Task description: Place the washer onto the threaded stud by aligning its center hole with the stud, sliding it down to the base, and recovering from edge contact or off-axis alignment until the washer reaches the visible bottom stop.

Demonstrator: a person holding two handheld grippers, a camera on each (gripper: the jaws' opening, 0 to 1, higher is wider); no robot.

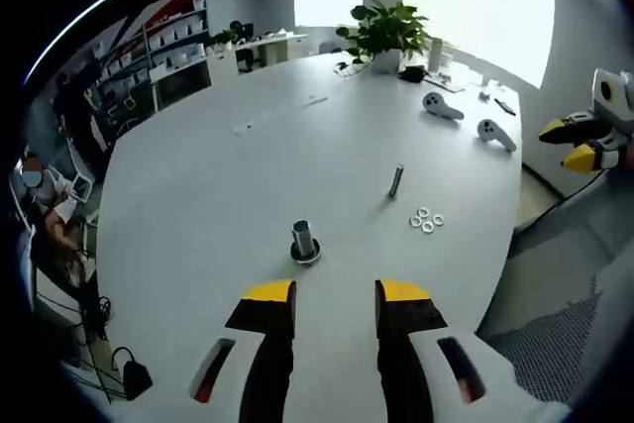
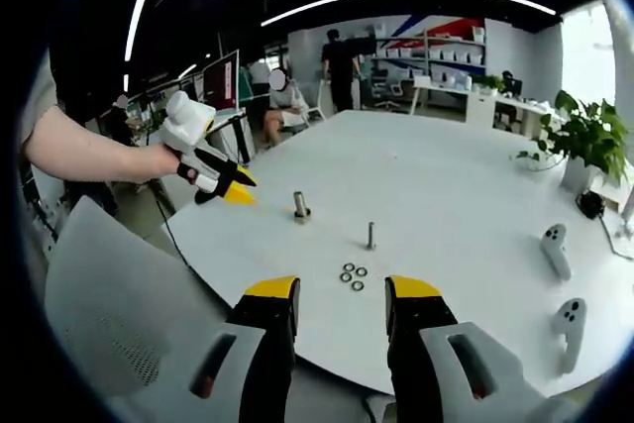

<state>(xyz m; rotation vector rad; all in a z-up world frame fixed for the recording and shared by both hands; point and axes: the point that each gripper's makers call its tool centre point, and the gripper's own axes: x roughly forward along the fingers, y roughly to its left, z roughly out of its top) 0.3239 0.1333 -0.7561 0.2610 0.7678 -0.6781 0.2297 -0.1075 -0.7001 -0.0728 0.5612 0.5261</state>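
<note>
Four washers (image 2: 353, 277) lie in a tight little cluster on the white table (image 2: 466, 185), just below centre in the right gripper view and right of centre in the left gripper view. They look like small flat pale rings, loose, none lifted yet. Just above them in the right gripper view stands the threaded stud (image 2: 370, 235), a thin grey upright pin, bare as far as I can tell, so the job looks barely begun. Further left sits a thicker metal post (image 2: 301, 206) on a round base; in the left gripper view it's dead centre, just beyond the jaws.

Now the right gripper (image 2: 340, 296): jaws apart, nothing between them, lined up straight at the washers, presumably readying for a pick. The left gripper (image 1: 334, 299) is spread too and empty, hanging off by the post, seemingly keeping clear of the work.

Out at the edges: a potted plant (image 1: 384, 32) upper centre, and two white controllers (image 2: 560, 279) at the right.
</note>
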